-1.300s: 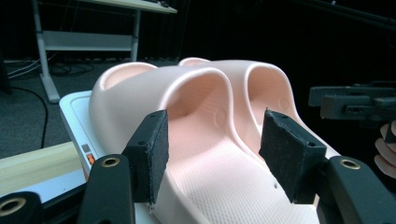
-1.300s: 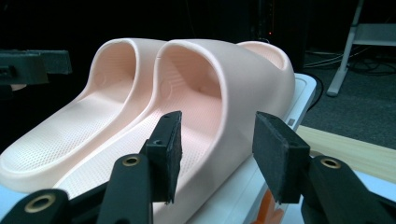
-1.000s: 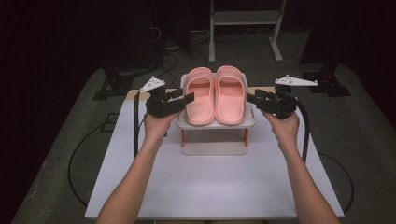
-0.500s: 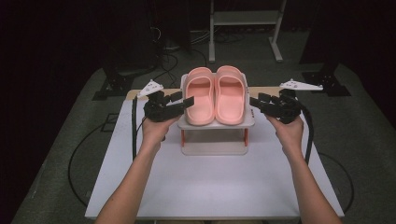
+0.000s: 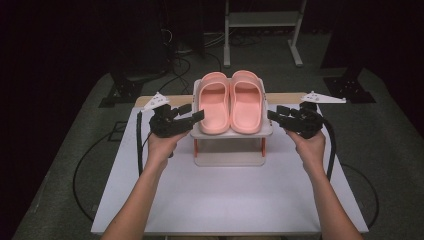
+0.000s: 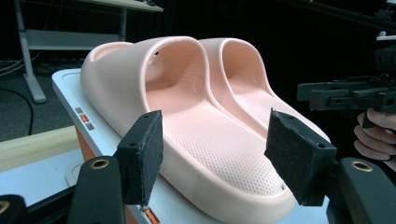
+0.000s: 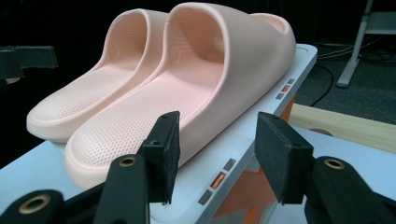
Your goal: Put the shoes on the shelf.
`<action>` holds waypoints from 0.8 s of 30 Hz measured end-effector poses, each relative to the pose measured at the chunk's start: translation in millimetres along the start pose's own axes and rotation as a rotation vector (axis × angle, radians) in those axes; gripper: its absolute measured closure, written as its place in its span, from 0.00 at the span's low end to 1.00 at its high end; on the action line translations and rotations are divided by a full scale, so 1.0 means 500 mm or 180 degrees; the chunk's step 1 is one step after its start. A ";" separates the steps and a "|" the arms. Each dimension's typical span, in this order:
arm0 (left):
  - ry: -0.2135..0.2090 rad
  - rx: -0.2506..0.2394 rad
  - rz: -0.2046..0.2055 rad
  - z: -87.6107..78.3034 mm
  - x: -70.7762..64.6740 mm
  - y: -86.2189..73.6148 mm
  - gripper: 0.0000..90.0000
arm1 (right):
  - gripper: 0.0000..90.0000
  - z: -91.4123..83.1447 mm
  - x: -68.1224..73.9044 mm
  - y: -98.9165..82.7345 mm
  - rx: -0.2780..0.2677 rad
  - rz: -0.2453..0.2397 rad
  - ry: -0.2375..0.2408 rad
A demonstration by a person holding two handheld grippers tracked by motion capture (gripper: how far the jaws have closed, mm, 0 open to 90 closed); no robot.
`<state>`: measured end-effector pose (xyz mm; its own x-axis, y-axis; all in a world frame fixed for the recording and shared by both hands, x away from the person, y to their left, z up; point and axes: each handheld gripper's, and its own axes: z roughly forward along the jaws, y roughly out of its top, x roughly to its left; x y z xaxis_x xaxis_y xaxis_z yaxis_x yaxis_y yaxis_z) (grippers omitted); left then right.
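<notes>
The two pink slippers [image 5: 231,100] are lying side by side, touching, on a small white rack [image 5: 231,132] with orange legs, toes pointing away from the person; the rack is standing on the far middle of the white table [image 5: 225,200]. The left gripper [image 5: 197,119] is hovering at the rack's left edge and the right gripper [image 5: 274,115] at its right edge, each aimed inward at the nearer slipper; in the left gripper view the jaws are standing apart around the heel end of the left slipper [image 6: 205,140] without pressing on it, and they have just been opening, nothing clamped between them; in the right gripper view the jaws are likewise parted, the sole edge of the right slipper [image 7: 196,93] and the rack's rim lying in the gap, pads clear of both. By my reading this is either the approach to a pickup or the moment after a release; which, I cannot tell. A lift would be calling for each gripper to be easing inward until the pads are bracketing a slipper's side wall, then closing. The table is otherwise bare; a wooden strip [image 5: 285,97] is running along its far edge; beyond, the room is dark, with cables on a grey floor and a metal frame [image 5: 260,25] behind.
</notes>
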<state>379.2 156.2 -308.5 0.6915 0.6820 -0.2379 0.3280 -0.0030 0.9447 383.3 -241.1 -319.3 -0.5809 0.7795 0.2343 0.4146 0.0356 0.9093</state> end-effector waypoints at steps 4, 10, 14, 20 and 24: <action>-0.0007 0.0001 0.0002 -0.004 0.000 -0.005 0.39 | 0.55 -0.006 0.000 -0.006 -0.0011 0.0011 0.0016; -0.0042 0.0006 -0.0005 -0.012 -0.004 -0.016 0.38 | 0.54 -0.013 -0.001 -0.014 -0.0003 0.0021 0.0029; -0.0052 0.0003 -0.0027 -0.017 -0.006 -0.026 0.36 | 0.53 -0.019 -0.002 -0.023 0.0009 0.0032 0.0032; -0.0054 -0.0002 -0.0007 -0.026 -0.012 -0.034 0.34 | 0.52 -0.027 -0.001 -0.034 0.0002 0.0043 0.0038; -0.0068 -0.0006 -0.0012 -0.031 -0.013 -0.041 0.32 | 0.51 -0.032 0.000 -0.040 -0.0003 0.0029 0.0051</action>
<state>357.9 163.1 -322.8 0.7040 0.6662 -0.2462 0.3293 0.0009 0.9442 363.7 -251.8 -331.8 -0.5882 0.7698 0.2480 0.4192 0.0279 0.9074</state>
